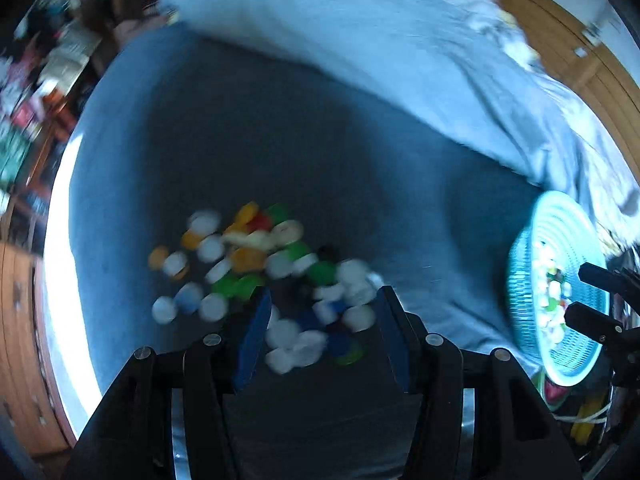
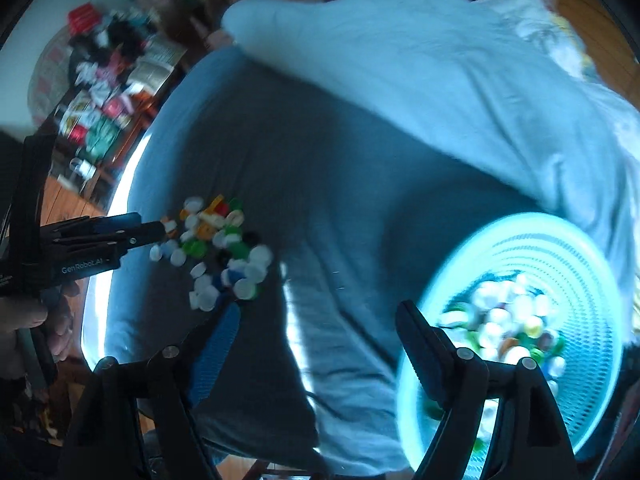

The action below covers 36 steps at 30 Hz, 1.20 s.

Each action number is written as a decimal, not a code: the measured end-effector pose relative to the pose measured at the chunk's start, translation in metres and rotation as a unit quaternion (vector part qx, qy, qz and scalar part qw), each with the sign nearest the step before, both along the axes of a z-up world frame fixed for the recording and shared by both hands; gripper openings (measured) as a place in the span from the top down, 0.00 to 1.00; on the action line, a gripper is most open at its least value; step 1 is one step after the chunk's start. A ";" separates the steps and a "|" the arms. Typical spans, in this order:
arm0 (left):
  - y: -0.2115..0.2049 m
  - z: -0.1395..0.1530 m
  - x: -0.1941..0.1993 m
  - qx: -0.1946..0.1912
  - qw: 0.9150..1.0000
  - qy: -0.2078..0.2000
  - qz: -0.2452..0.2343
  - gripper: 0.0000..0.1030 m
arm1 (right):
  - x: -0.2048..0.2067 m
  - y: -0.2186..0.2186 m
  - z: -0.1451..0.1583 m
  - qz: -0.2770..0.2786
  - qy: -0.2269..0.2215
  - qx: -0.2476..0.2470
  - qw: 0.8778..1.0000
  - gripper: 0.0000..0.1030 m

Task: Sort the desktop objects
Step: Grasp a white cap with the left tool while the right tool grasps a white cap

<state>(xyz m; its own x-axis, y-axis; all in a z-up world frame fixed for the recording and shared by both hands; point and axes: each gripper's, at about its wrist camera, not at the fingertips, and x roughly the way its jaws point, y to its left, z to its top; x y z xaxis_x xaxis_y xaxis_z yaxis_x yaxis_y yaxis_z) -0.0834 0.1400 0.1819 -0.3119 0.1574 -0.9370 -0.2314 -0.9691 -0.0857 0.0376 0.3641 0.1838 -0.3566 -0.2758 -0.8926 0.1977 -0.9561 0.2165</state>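
Above scattered bottle caps (image 1: pixel 256 264) (blurred), left gripper (image 1: pixel 324 304) gapes.

A bed (image 1: pixel 280 140) covered by a grey-blue sheet carries everything. A loose heap of bottle caps (image 1: pixel 264 276) in white, yellow, orange, green, red and blue lies directly on the sheet. A pale blue quilt (image 1: pixel 400 60) is bunched along the far side. A turquoise slatted basket (image 2: pixel 560 248) sits at the right, holding more caps.
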 end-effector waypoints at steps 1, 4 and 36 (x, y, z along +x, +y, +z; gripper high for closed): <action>-0.023 -0.017 0.001 -0.004 1.000 -0.008 0.022 0.53 | -0.004 -0.011 -0.013 0.009 -0.005 0.002 1.000 0.14; -0.068 -0.056 0.010 -0.006 0.998 -0.025 0.064 0.53 | -0.015 -0.038 -0.062 0.029 -0.025 0.010 0.999 0.14; -0.106 -0.105 0.062 0.136 0.991 0.000 0.010 0.75 | -0.056 -0.192 -0.107 0.215 -0.016 -0.068 0.974 0.40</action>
